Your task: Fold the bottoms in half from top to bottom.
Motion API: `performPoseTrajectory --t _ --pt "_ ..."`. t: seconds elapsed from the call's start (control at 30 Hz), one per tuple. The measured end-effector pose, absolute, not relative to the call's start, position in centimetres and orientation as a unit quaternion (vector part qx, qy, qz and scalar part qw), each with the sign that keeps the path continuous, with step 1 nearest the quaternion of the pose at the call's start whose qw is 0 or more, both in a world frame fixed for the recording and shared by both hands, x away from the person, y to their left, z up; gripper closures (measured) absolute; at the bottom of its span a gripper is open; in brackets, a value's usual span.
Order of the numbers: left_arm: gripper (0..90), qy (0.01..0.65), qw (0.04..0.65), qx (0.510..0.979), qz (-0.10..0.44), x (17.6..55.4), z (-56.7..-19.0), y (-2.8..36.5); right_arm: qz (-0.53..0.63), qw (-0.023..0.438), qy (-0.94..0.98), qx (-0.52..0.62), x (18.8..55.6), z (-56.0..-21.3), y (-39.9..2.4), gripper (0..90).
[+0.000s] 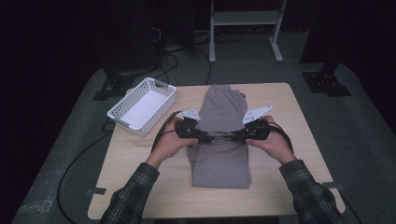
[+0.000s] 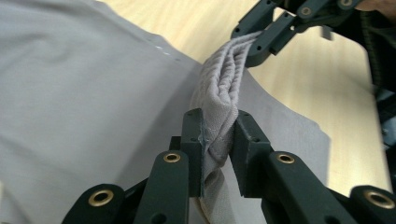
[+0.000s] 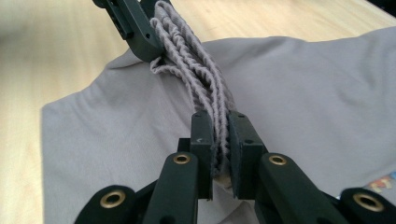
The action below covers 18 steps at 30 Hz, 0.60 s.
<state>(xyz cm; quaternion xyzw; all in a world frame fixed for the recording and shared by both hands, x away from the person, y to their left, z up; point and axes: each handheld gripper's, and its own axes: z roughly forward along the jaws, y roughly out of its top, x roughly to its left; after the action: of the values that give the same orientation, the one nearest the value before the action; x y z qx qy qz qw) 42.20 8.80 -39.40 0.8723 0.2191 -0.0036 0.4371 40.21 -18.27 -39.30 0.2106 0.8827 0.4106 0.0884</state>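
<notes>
The step in hand looked like the middle fold of a grey garment (image 1: 219,154), probably a sweatshirt or similar knit top, lying lengthwise down the centre of the light wooden table (image 1: 140,158). Both tools held the same ribbed hem (image 2: 224,88), bunched in several layers and lifted off the cloth beneath. The left gripper (image 1: 201,135) had its jaws pinching that hem from the 9 o'clock side, the pads pressing into the thick knit as the left gripper view showed. The right gripper (image 1: 237,135) pinched it from the 3 o'clock side, its jaws nearly together with the ribbed layers (image 3: 205,93) squeezed between them. The two tools faced each other just above the garment's middle, the hem stretched between them.

A white plastic basket (image 1: 142,106) stood at about 10 o'clock from the garment, near the table's left far corner, apart from the cloth.

The next move, as I judged it, called for carrying the hem across in step, both hands level, so the fold landed square on the part still flat; uneven pull would skew the edge or drag the lower layer along.
</notes>
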Motion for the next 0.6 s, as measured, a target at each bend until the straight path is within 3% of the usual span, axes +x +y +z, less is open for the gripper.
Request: performPoseTrajectory --t 0.6 --pt "66.0 0.280 0.399 0.873 0.026 47.9 -44.6 8.8 0.380 0.101 0.876 0.280 45.9 -44.2 -17.4 76.8"
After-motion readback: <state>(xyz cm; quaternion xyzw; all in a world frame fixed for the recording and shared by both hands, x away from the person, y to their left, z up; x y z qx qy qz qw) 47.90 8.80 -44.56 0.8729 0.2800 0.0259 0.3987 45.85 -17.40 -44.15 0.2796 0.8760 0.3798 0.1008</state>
